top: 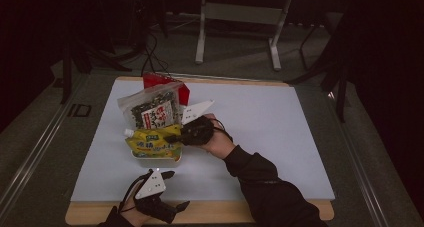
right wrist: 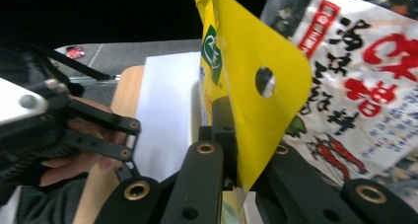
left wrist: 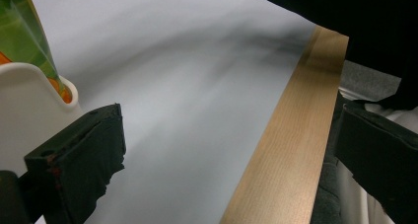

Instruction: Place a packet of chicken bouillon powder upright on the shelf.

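right tongs hide the yellow pouch's lower edge.

light: dim room, dark surroundings, pale white table mat the brightest area | shadows: soft grey band across the mat in the left gripper view | focus: yellow plastic pouch sharp, near black jaws slightly soft | glare: none strong
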